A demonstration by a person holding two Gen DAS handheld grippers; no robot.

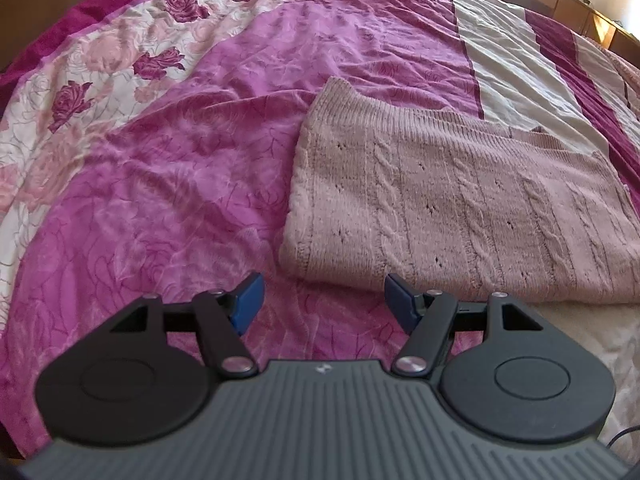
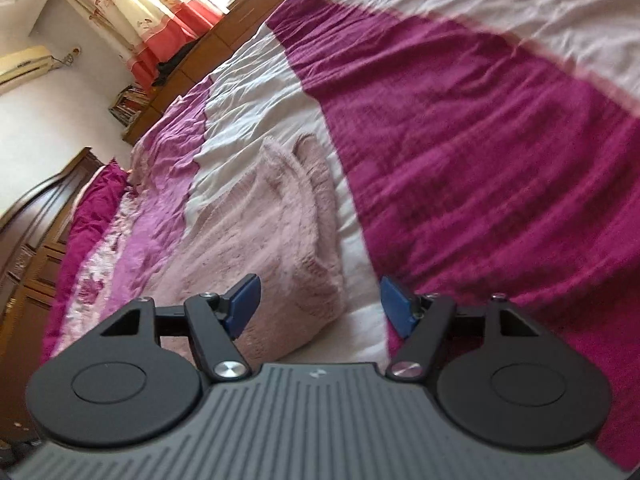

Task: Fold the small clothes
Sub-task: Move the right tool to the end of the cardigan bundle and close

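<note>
The left gripper (image 1: 323, 304) and right gripper (image 2: 319, 305) are shown spread apart and empty above the bedspread (image 1: 160, 184), on which the pink knitted sweater (image 1: 460, 204) lies folded, the task apparently near completion.

Daylight filled both views — it came from the curtained window (image 2: 160, 4) far left in the right wrist view, blown out to white glare. The bedspread (image 1: 168, 184) was evenly lit, shadows soft. Fisheye bending curved every edge (corners worst), and motion blur smeared the right-hand stripes.
</note>
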